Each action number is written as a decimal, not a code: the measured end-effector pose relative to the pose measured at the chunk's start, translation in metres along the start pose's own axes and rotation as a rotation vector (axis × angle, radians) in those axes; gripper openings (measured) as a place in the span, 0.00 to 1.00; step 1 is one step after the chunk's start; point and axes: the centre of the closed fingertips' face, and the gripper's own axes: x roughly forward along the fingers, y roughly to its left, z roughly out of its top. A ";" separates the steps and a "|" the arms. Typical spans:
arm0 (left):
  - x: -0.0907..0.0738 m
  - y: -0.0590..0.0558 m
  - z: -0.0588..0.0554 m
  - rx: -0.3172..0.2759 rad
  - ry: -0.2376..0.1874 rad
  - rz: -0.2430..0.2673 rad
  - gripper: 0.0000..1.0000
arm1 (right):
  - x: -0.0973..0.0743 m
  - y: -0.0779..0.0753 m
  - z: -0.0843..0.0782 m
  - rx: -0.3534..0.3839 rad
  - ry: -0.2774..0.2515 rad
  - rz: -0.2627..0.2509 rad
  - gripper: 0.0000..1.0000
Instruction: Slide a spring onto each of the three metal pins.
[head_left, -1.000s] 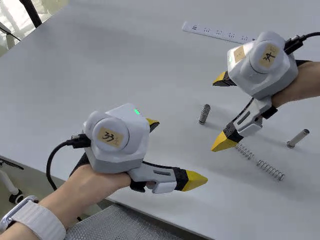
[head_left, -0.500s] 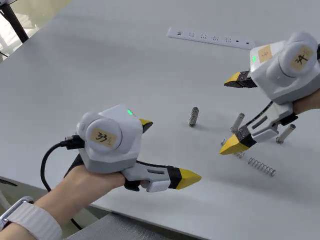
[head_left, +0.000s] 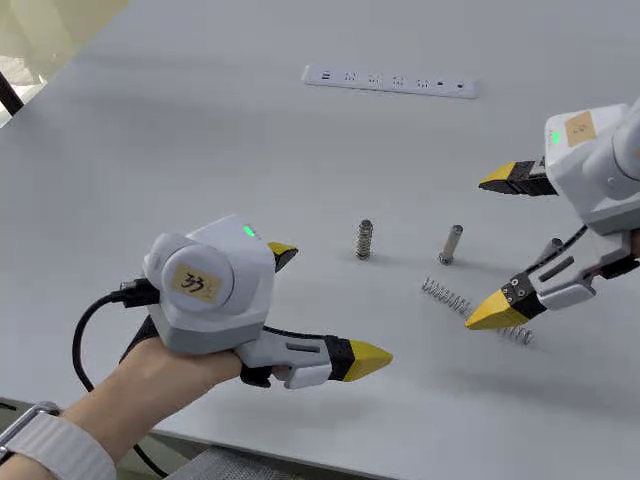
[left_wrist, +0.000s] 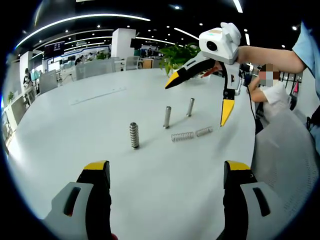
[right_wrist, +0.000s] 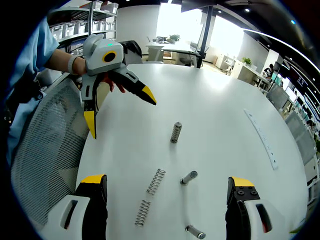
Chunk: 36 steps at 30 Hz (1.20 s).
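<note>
- White, matte tabletop (head_left: 200, 150) of a workbench. The left gripper view shows an open-plan office behind it, with ceiling lights and a leafy green plant (left_wrist: 176, 54).
- The white-bodied, yellow-tipped, hand-held left gripper (head_left: 325, 305) hovers above the near edge of the table. Its jaws are spread wide with nothing between them, and a black cable (head_left: 85, 335) leaves its rear.
- The matching white and yellow right gripper (head_left: 492, 248) hangs over the right side of the table. Its jaws are also wide apart and empty, and its lower tip is off the surface, above the loose springs.
- A short, upright silver metal pin with a grey coil spring around it, the spring-clad pin (head_left: 364, 239), stands near the middle of the table, between the two grippers.
- A bare, upright silver metal pin, the middle pin (head_left: 451, 244), stands to the right of the spring-clad pin and apart from it.
- A third bare silver pin (head_left: 550, 250) stands further right, partly hidden behind the right gripper in the head view.
- A thin grey wire coil, the first loose spring (head_left: 446, 296), lies flat on the table just in front of the middle pin.
- The second loose spring (head_left: 515, 334) lies flat beside the first, roughly end to end with it, in front of the third bare silver pin.
- A long white power strip (head_left: 390, 82) lies at the far side of the table, well apart from the pins.
- A grey mesh chair back (right_wrist: 45, 150) sits at the near table edge.
</note>
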 end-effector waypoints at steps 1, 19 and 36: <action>0.001 0.000 0.000 0.002 0.003 -0.004 0.93 | -0.003 0.001 -0.001 0.005 -0.002 -0.005 0.99; 0.013 -0.014 0.002 0.061 0.030 -0.074 0.91 | -0.043 0.012 -0.047 0.143 -0.008 -0.110 0.99; 0.026 -0.024 0.011 0.128 0.054 -0.134 0.90 | -0.072 0.031 -0.090 0.275 -0.016 -0.187 0.99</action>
